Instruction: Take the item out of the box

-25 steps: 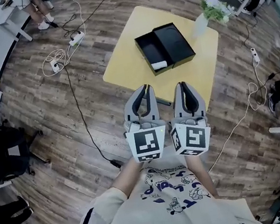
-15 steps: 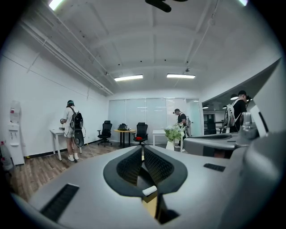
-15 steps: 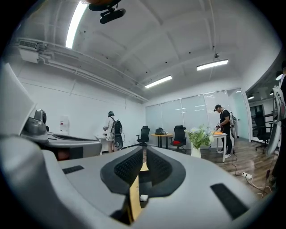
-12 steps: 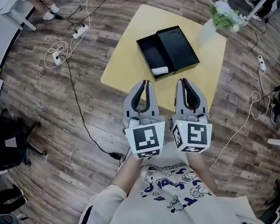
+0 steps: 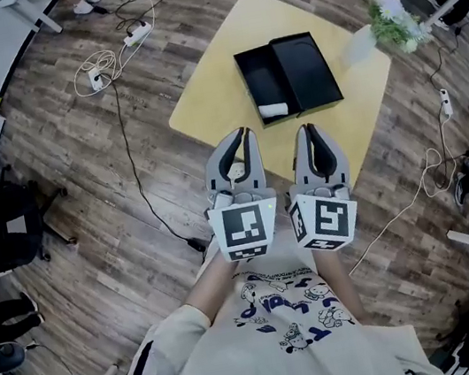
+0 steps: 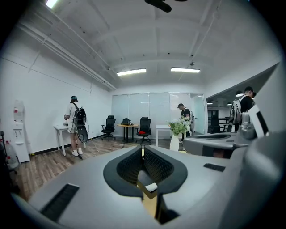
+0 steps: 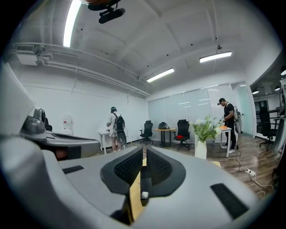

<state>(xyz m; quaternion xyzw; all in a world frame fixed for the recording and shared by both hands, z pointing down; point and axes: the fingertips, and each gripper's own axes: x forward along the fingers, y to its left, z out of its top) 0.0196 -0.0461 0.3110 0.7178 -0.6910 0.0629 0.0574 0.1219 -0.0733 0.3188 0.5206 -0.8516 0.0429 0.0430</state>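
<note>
Two grippers are held side by side, tips over the near edge of the table; the left gripper (image 5: 246, 133) has its fingers pressed together on nothing; the right gripper (image 5: 306, 130) likewise, closed and empty; beyond them, one black box (image 5: 308, 70) lies open in two halves set side by side, well apart from both grippers; one small white item (image 5: 272, 111) lies at the near end of the left half; one white vase (image 5: 359, 45) of flowers stands at the table's far right corner; the square yellow table (image 5: 214, 96) sits on a wood-plank floor (image 5: 87, 217) strewn with cables; across the office, a person with a backpack (image 6: 75, 127) stands by a white desk.
</note>
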